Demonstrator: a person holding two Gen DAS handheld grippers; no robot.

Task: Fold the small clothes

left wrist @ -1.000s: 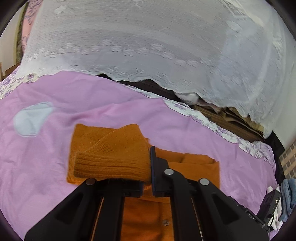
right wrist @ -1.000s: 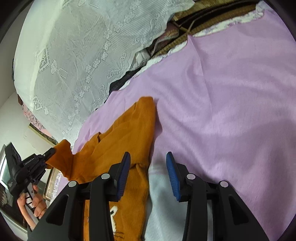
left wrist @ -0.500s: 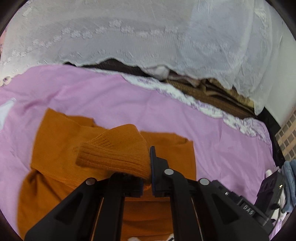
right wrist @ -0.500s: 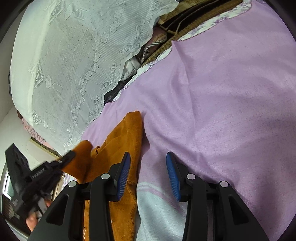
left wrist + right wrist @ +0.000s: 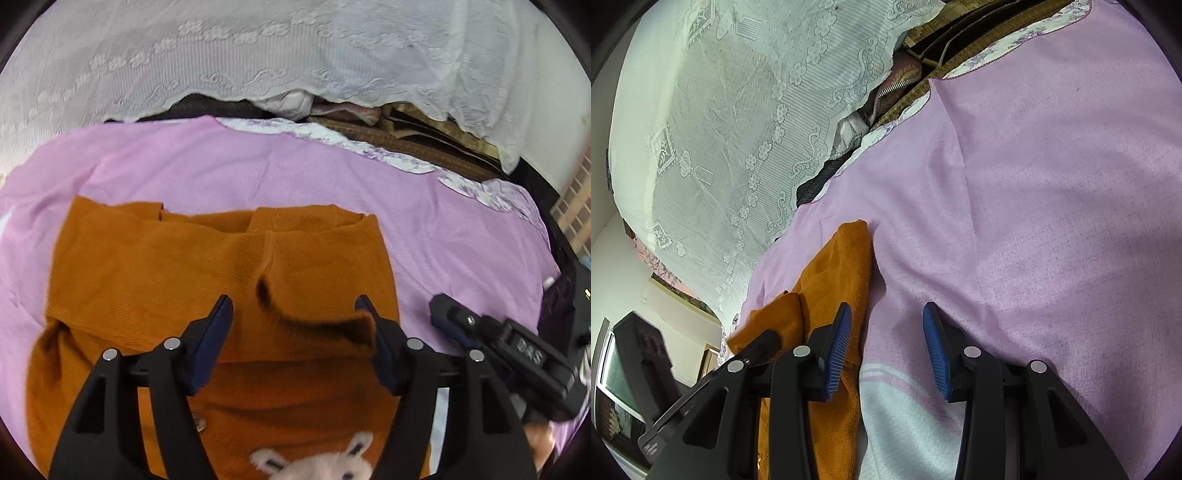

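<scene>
Over the orange sweater (image 5: 155, 266) on the bed (image 5: 443, 229), the left hand-held gripper (image 5: 295, 328) was opening, releasing the folded sleeve (image 5: 317, 321); the right hand-held gripper (image 5: 886, 343) hovered spread, empty. Next likely: fold the body.

My work surface: a bed under a lilac sheet (image 5: 443, 236)

I see the orange knitted sweater (image 5: 155, 266) lying flat on the sheet, one sleeve folded across its body and a pale animal face on its front. A white lace cloth (image 5: 258, 55) drapes the far side, and the sheet's floral border (image 5: 332, 138) shows beneath it.
</scene>
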